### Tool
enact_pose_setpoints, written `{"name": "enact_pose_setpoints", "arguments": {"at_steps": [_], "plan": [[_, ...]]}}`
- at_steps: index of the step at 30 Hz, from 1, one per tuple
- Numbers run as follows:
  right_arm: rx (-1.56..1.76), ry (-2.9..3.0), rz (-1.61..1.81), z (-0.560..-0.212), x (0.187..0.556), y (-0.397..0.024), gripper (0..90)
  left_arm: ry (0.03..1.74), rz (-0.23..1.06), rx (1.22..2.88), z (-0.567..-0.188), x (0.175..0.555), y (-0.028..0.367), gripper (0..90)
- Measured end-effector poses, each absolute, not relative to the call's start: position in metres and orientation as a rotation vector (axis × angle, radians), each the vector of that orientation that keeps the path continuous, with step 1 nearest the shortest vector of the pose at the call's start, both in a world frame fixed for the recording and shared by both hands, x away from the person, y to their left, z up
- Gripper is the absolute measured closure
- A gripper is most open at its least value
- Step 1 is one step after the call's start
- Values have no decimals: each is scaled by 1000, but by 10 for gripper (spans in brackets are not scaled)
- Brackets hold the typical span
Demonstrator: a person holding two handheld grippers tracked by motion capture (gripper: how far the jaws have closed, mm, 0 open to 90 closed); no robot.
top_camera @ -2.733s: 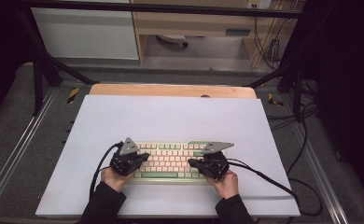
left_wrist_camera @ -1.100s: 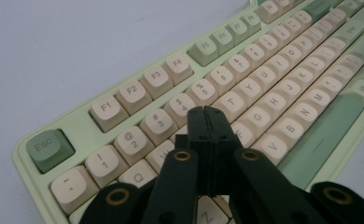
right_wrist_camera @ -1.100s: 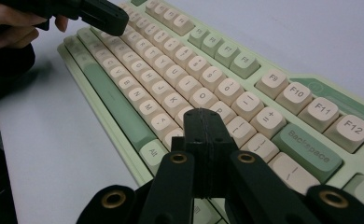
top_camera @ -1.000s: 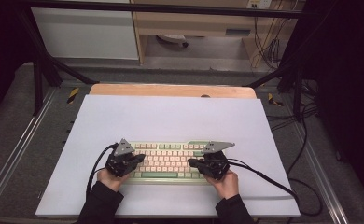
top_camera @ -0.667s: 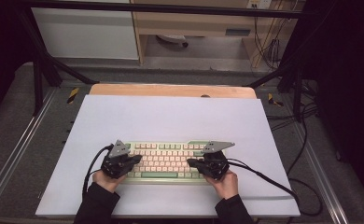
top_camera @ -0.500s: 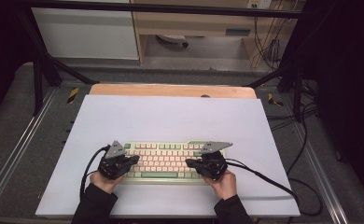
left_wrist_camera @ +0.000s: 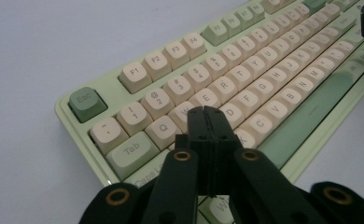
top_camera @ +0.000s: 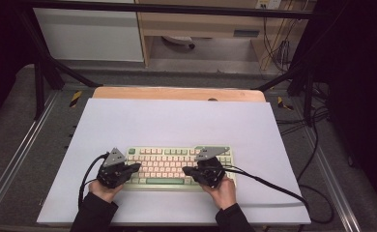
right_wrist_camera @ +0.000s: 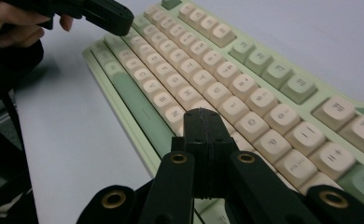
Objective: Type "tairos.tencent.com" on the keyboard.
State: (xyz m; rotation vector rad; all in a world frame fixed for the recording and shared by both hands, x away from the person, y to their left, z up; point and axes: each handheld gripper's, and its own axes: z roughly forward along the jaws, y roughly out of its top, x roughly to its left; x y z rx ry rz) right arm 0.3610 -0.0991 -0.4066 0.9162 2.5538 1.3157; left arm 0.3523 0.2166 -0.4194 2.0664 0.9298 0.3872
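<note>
- Right now a person is working a pale green keyboard (top_camera: pixel 177 166) with cream keycaps, which is lying flat near the front edge of a white table mat (top_camera: pixel 177 121), its long side facing the person.
- Judging by its build, the keyboard is behaving as a stiff, fairly light slab with a smooth plastic case; it is likely sliding easily on the mat if pushed sideways.
- Its keycaps are looking small, rounded and sprung, so they are probably giving under a straight downward press and slipping away under a slanted one.
- For pressing, the middle of a single cap is the place to aim; for lifting, the two short ends of the case are offering the best purchase, not the keys.
- The left gripper (left_wrist_camera: pixel 207 112) is hanging over the left part of the letter block, its jaws pressed together with nothing between them, the joined tip sitting just above the keys around W, E and D; whether it is touching a cap I cannot tell.
- The right gripper (right_wrist_camera: pixel 203 114) is likewise clamped tight and empty, its tip hovering over the right-hand letter keys near the bottom rows, contact again unclear.
- In the high view each hand (top_camera: pixel 102 189) is resting low at the keyboard's front edge.
</note>
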Motion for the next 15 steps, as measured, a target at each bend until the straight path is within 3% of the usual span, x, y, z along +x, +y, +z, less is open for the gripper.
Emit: {"name": "enact_pose_setpoints", "arguments": {"at_steps": [15], "plan": [[880,2588,1293,-415,365,-65,900,936,384,2056,-420,352,219,899]]}}
